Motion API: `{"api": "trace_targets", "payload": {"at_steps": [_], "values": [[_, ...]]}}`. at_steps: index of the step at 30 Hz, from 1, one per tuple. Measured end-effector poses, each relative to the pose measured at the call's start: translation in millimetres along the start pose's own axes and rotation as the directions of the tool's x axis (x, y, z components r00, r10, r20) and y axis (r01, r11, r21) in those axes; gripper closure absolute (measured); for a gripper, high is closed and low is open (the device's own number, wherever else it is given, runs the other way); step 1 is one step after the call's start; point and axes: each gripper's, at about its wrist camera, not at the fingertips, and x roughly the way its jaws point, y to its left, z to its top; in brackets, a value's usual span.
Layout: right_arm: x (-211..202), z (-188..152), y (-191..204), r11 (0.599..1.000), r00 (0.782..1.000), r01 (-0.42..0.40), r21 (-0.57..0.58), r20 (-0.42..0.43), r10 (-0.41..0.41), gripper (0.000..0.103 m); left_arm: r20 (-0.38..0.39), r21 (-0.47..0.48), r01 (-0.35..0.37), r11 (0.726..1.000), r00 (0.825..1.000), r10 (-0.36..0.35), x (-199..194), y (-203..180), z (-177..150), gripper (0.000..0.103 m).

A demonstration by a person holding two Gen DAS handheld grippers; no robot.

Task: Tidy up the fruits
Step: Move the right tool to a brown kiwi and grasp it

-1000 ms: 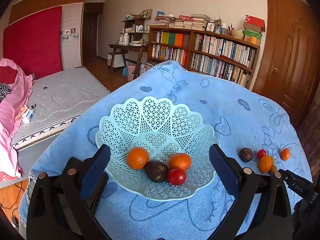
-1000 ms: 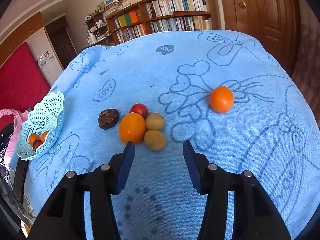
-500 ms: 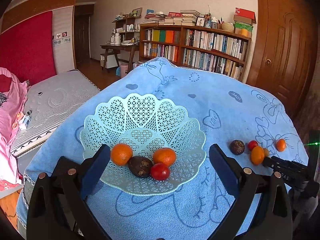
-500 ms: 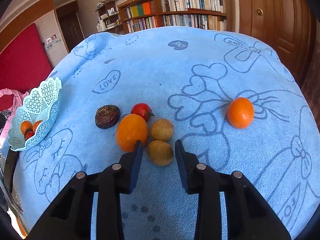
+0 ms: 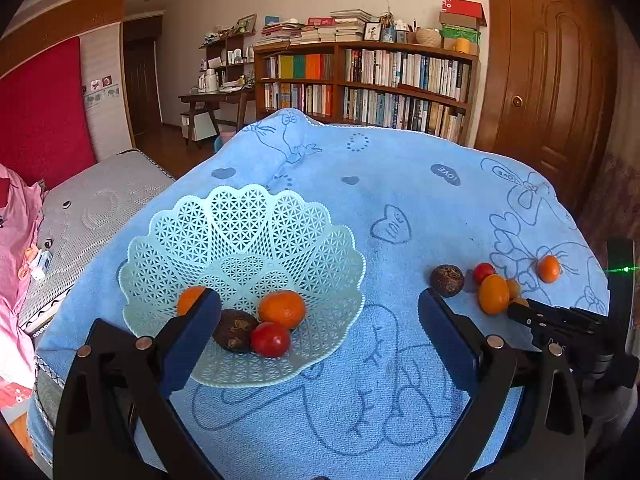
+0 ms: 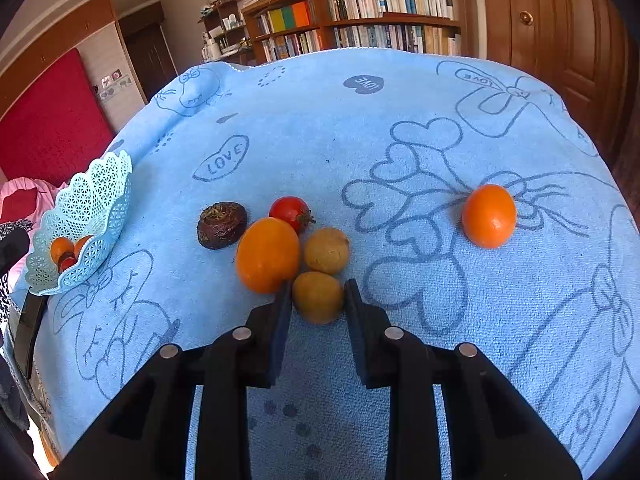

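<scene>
Through my left wrist camera, my left gripper (image 5: 319,322) hangs with its fingers spread wide and empty over the near edge of the pale green lattice basket (image 5: 320,240), which sits on the blue towel (image 5: 400,184). Inside the basket lie two oranges, a dark brown fruit (image 5: 234,330) and a red tomato (image 5: 271,339); one orange (image 5: 282,309) touches the tomato, the other (image 5: 188,298) is half hidden behind my left finger. Through my right wrist camera, my right gripper (image 6: 318,298) has its fingers drawn narrow around a small tan fruit (image 6: 318,297), one pad on each side, though I cannot tell whether they press it. Just beyond it sit a second tan fruit (image 6: 327,250), a large orange (image 6: 267,261), a tomato (image 6: 290,213) and a dark fruit (image 6: 221,225), with a lone orange (image 6: 489,216) well apart to the right.
</scene>
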Motion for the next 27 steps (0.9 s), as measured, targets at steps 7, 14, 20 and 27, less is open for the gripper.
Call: {"api": "trace_targets", "payload": {"at_steps": [7, 14, 20, 27], "values": [[-22, -3, -16, 0.999, 0.998, 0.04, 0.015, 0.051, -0.041, 0.076, -0.031, 0.06, 0.054, 0.997, 0.998, -0.052, 9, -33, 0, 0.003], [-28, -7, -41, 0.996, 0.996, 0.058, 0.072, 0.062, -0.063, 0.076, -0.077, 0.106, 0.104, 0.989, 0.992, -0.096, 29, -63, -2, 0.003], [-26, -9, -45, 0.995, 0.997, 0.038, 0.093, 0.07, -0.045, 0.076, -0.096, 0.144, 0.154, 0.978, 0.985, -0.141, 40, -88, -2, 0.003], [-25, -10, -50, 0.992, 0.997, 0.013, 0.122, 0.07, -0.022, 0.076, -0.175, 0.156, 0.244, 0.957, 0.96, -0.216, 65, -115, -2, 0.018]]}}
